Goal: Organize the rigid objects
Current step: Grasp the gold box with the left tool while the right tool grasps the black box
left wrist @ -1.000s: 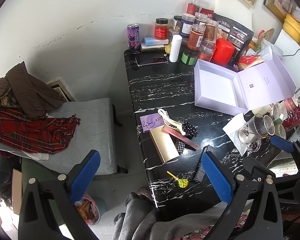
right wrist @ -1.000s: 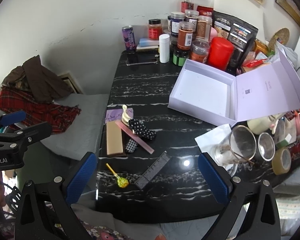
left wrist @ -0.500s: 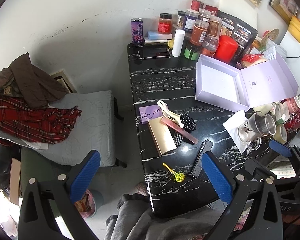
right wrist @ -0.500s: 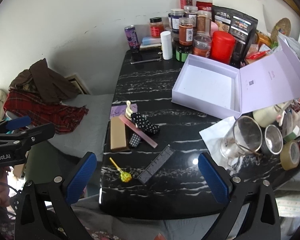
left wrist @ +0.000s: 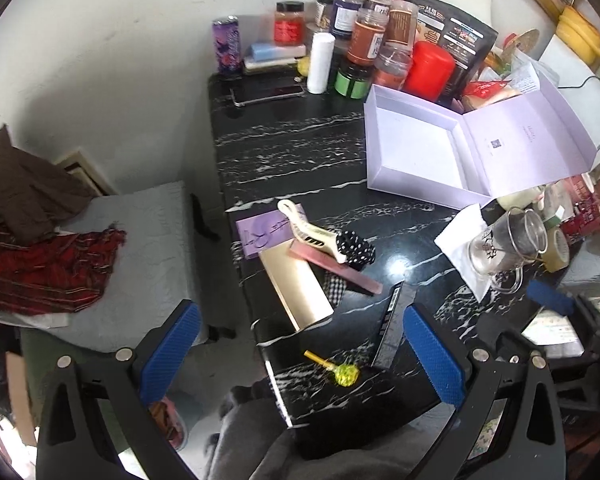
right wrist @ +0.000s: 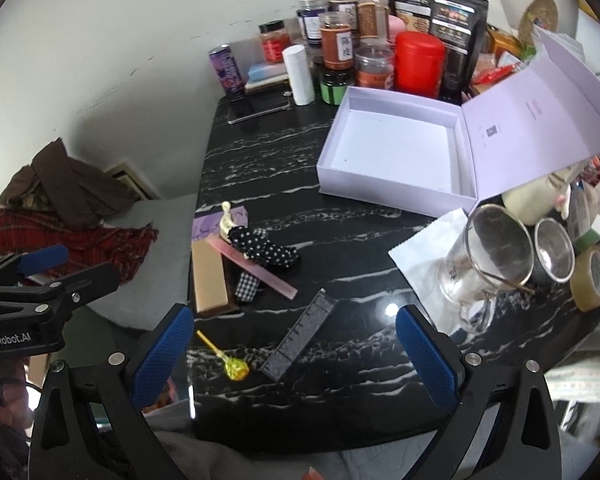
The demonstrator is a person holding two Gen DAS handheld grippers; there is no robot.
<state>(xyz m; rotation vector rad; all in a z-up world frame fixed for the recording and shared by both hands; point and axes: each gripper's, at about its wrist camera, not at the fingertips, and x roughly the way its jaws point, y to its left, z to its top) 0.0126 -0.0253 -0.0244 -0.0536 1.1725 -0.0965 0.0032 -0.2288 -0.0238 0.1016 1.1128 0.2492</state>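
An open lilac box (left wrist: 420,160) (right wrist: 392,156) sits empty on the black marble table (left wrist: 284,152) (right wrist: 260,168). Near the table's left front lie a gold flat case (left wrist: 296,284) (right wrist: 209,280), a pink comb (left wrist: 336,268) (right wrist: 260,270), a cream hair clip (left wrist: 312,232), a polka-dot bow (left wrist: 356,248) (right wrist: 266,248), a dark ruler (left wrist: 390,324) (right wrist: 300,336) and a yellow lollipop (left wrist: 346,374) (right wrist: 236,368). My left gripper (left wrist: 300,356) is open and empty above the front edge. My right gripper (right wrist: 296,356) is open and empty above the ruler.
Jars, a red canister (left wrist: 430,66), a white tube (left wrist: 320,62), a purple can (left wrist: 227,46) and a phone (left wrist: 266,94) crowd the back. A glass mug (right wrist: 484,264), tape roll (right wrist: 592,276) and white paper stand at the right. A clothes-covered seat (left wrist: 60,232) is left.
Both grippers have shifted a little over the table front; the view has drifted, with the loose items now more central. Nothing was taken hold of.
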